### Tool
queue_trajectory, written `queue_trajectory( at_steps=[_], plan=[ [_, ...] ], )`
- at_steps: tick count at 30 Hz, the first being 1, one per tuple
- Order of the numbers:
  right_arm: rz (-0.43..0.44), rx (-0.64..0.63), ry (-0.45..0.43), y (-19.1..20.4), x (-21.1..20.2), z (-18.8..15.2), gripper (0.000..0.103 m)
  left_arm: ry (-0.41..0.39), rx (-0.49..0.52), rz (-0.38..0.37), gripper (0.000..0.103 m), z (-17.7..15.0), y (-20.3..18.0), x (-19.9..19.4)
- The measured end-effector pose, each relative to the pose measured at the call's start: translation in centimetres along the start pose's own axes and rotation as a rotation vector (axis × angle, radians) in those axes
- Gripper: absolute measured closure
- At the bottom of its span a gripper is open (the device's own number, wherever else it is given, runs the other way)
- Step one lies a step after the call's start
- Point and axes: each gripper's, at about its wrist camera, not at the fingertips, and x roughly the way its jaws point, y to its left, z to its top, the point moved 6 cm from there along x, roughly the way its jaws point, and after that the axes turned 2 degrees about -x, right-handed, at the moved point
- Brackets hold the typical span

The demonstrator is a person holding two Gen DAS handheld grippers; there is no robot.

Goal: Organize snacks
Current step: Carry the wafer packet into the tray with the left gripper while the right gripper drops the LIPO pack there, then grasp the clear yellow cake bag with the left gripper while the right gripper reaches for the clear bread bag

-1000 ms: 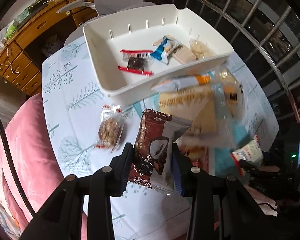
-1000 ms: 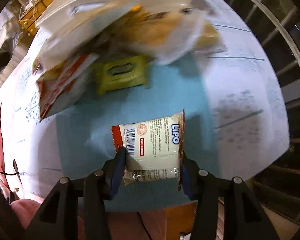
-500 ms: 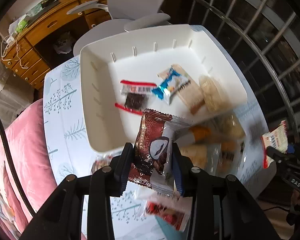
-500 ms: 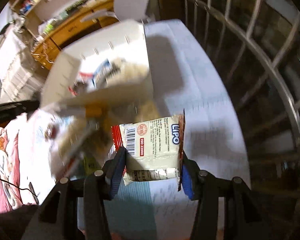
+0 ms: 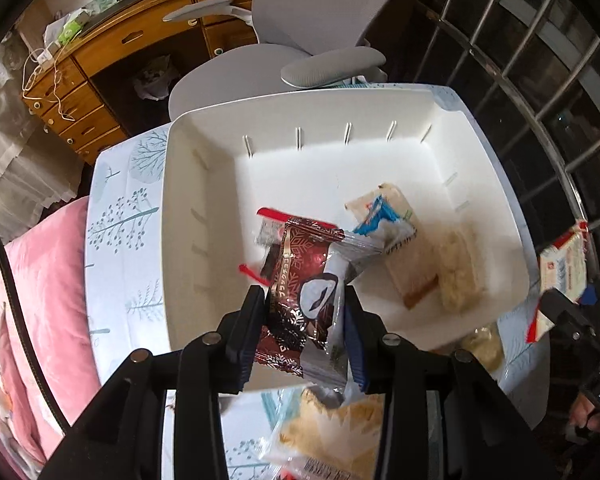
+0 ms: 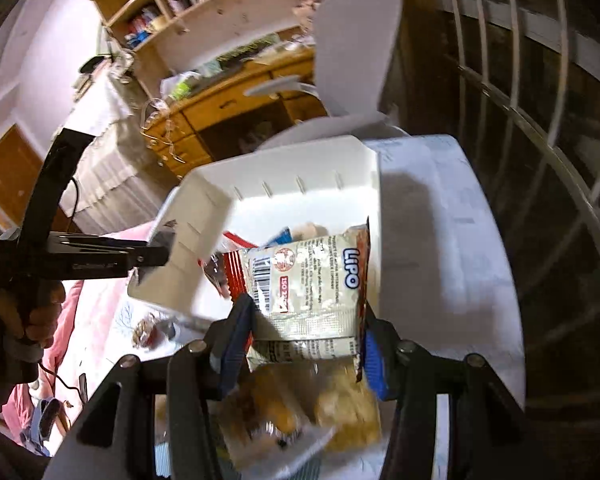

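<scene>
My left gripper (image 5: 305, 330) is shut on a dark red chocolate snack packet (image 5: 300, 296) and holds it over the near part of the white bin (image 5: 204, 140). Several wrapped snacks lie inside the bin, among them a blue-and-white packet (image 5: 384, 220) and a pale biscuit pack (image 5: 458, 270). My right gripper (image 6: 306, 340) is shut on a cream Lipo packet (image 6: 312, 284) with red ends, just short of the white bin (image 6: 288, 168). In the left wrist view the Lipo packet (image 5: 562, 268) shows at the bin's right side.
Loose snack packs lie on the tree-patterned tablecloth (image 5: 120, 224) below both grippers. A grey office chair (image 5: 300, 52) and a wooden desk (image 5: 112, 48) stand behind the table. Window bars (image 5: 540, 60) run along the right. A pink cushion (image 5: 28, 300) borders the table's left.
Both grippers moved with their packets toward the bin. The left now hangs over its inside; the right rose from the tabletop to the bin's near edge.
</scene>
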Motion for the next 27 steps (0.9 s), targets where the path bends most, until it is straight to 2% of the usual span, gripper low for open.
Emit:
queue_trajectory(
  at_steps=[4, 5, 6, 7, 8, 9, 13, 17, 27],
  plan=[
    [0.067, 0.009, -0.050, 0.2, 1.5, 1.0, 0.050, -0.008, -0.029, -0.017, 0.065, 0.4, 0.1, 1.0],
    [0.081, 0.016, -0.061, 0.2, 1.9, 1.3, 0.050, -0.016, -0.037, -0.027, 0.058, 0.4, 0.1, 1.1],
    [0.085, 0.026, -0.057, 0.1, 2.5, 1.5, 0.048, -0.023, -0.050, -0.038, 0.043, 0.4, 0.1, 1.3],
    [0.091, 0.036, -0.043, 0.0, 3.1, 1.6, 0.046, -0.025, -0.058, -0.042, 0.035, 0.3, 0.0, 1.4],
    [0.100, 0.051, -0.017, -0.2, 3.9, 1.5, 0.039, -0.023, -0.066, -0.044, 0.029, 0.2, -0.1, 1.5],
    [0.104, 0.068, 0.003, -0.3, 4.5, 1.4, 0.036, -0.017, -0.068, -0.045, 0.029, 0.2, -0.1, 1.5],
    [0.119, 0.113, 0.051, -0.7, 5.6, 0.9, 0.036, 0.018, -0.067, -0.016, 0.029, -0.4, -0.2, 1.8],
    [0.114, 0.122, 0.083, -0.8, 5.5, 0.2, 0.034, 0.039, -0.121, -0.022, 0.028, -1.5, 0.4, 1.1],
    [0.089, 0.139, 0.076, 0.1, 2.0, -0.7, 0.030, 0.060, -0.211, -0.058, 0.028, -4.6, 1.4, -2.6]
  ],
)
